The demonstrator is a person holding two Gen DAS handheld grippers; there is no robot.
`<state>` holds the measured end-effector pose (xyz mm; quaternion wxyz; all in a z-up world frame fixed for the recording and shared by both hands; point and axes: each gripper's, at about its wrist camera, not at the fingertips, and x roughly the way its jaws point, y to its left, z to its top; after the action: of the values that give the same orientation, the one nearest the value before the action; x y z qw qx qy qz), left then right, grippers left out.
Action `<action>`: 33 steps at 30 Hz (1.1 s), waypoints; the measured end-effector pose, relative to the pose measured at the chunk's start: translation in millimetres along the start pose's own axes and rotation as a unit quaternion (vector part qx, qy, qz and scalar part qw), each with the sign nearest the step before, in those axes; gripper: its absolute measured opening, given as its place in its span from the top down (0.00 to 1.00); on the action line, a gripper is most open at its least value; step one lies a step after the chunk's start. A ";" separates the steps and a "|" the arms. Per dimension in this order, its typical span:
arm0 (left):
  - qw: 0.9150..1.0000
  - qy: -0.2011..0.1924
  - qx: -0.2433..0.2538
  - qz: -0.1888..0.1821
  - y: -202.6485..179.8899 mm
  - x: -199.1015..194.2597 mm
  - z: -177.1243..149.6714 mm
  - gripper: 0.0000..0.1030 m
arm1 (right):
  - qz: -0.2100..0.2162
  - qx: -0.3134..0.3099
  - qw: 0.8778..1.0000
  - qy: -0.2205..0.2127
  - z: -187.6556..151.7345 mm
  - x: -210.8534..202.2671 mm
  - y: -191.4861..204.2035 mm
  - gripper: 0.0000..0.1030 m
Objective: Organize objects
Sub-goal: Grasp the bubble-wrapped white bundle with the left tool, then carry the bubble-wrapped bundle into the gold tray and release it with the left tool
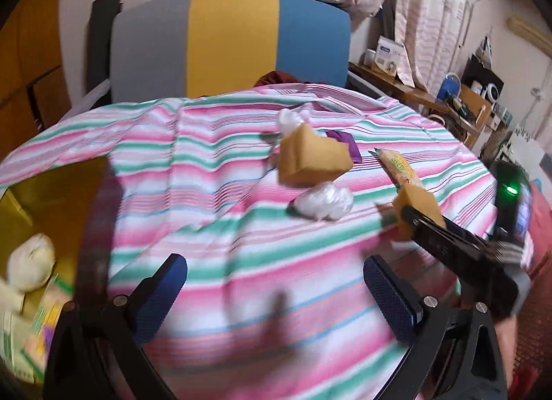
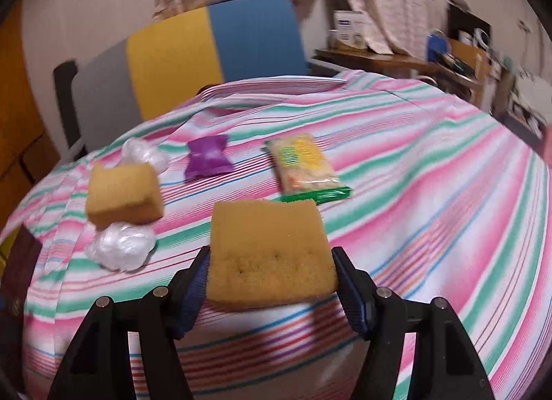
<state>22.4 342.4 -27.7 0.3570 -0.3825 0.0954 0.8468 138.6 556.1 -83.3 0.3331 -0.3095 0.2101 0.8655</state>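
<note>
sponge (image 2: 270, 250) — clamped between pads | right hand-held gripper (image 2: 270, 282) — half-open, gripping it

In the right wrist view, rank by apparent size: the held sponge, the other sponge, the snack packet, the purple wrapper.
1. Held sponge, though it is nearest the camera, so inflated.
2. Other sponge and snack packet look alike; no ranking.
3. Purple wrapper, smallest, also among the farthest.

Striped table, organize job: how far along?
Done: the yellow box at the left already holds a few items. In hand: right tongs shut on a sponge; left tongs open, empty. Left on the cloth: second sponge, two plastic wads, purple packet, snack pack.
</note>
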 end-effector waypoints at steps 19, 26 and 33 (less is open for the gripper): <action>0.998 0.042 0.041 0.008 -34.7 118.7 37.1 0.30 | -0.008 0.047 0.998 -0.034 -7.0 -8.4 -16.4 0.33; 1.000 0.010 0.024 -0.012 -18.8 103.5 28.2 0.41 | -0.012 0.047 0.998 -0.037 -7.3 -9.3 -15.3 0.33; 0.999 -0.032 0.014 0.012 4.3 68.6 1.4 0.41 | -0.013 0.034 0.998 -0.057 -7.5 -16.5 -10.9 0.33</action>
<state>-12.4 376.4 -76.3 0.3545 -0.3494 0.1001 0.8615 158.9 552.0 -79.3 0.3658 -0.2507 0.2158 0.8699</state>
